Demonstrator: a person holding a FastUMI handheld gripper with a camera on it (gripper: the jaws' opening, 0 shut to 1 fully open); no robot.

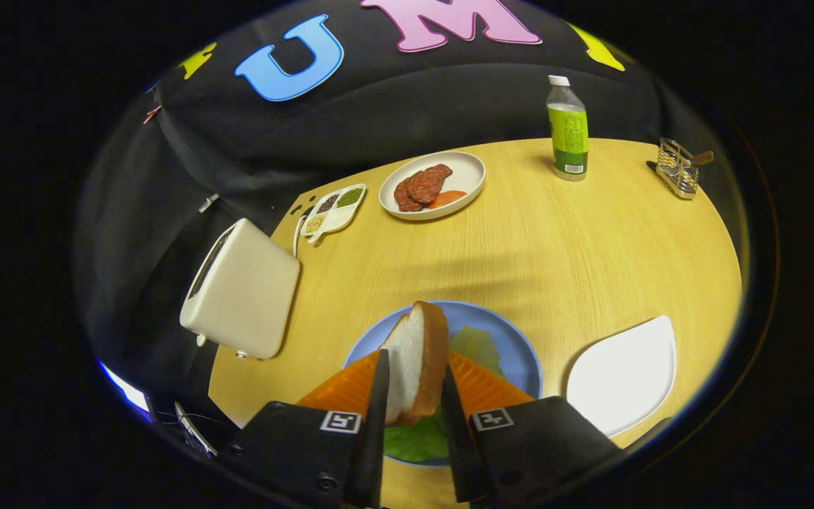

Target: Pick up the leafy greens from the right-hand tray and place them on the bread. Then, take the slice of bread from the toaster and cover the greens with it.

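Jaws clamped on the slice of bread, both fingers pressing its flat sides; I see it held on edge, upright, crust facing right. Tool looks down at a steep angle over the blue plate. Leafy greens lie on the plate right under the jaws, more pale green just beyond the slice. I can't tell whether a bottom slice sits under the greens. Toaster stands left of the jaws at the counter edge. Empty white tray just right of the plate. Well beyond: plate of meat, small seasoning dish, green-label bottle, wire rack.
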